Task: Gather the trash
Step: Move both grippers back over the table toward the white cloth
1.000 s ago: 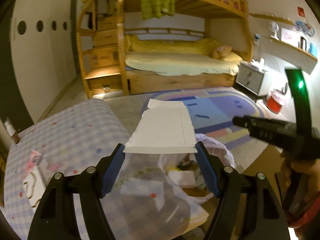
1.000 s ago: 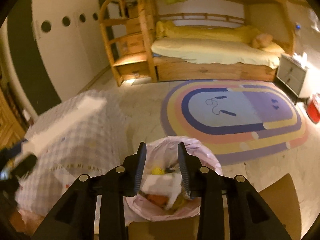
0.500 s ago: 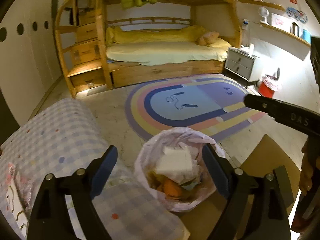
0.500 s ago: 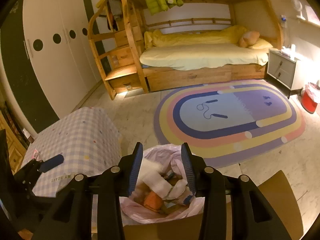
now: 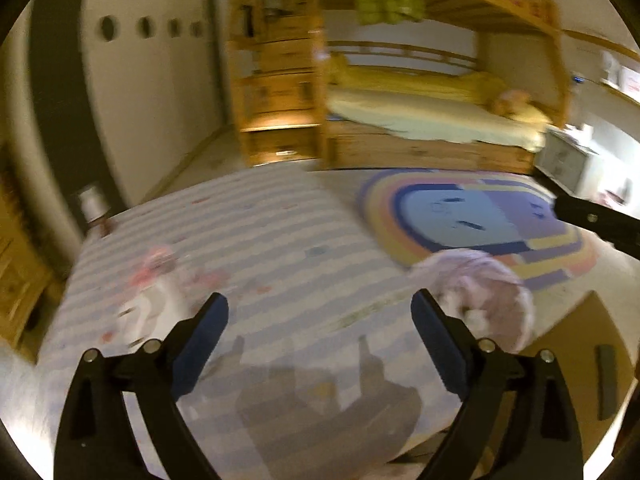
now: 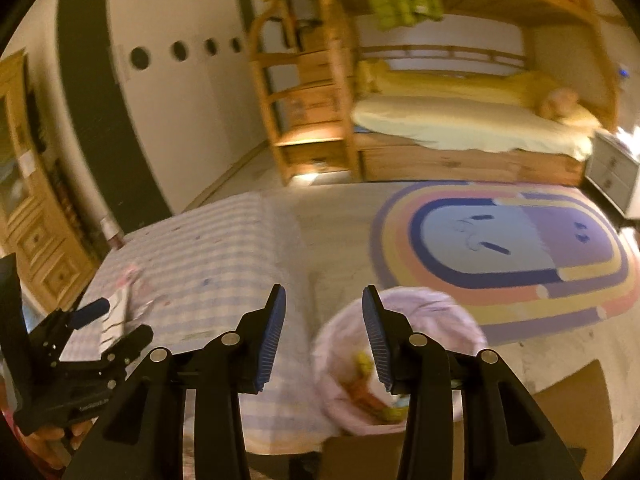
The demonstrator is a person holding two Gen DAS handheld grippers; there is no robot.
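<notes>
Left hand-held gripper (image 5: 320, 320) just opened wide, empty, over checked cloth bench (image 5: 280, 248); right hand-held gripper (image 6: 324, 320) half-open, empty; crinkly pink bag (image 6: 404, 320) beside bench.

Checked tablecloth table (image 5: 280, 248) bears pink-white wrappers (image 5: 148, 300) at its left; trash bag (image 5: 488, 292) stands right of it

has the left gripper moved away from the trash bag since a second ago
Yes. The left gripper, jaws just opened and empty, has swung left: the trash bag now lies by its right finger, the checked tablecloth ahead.
</notes>
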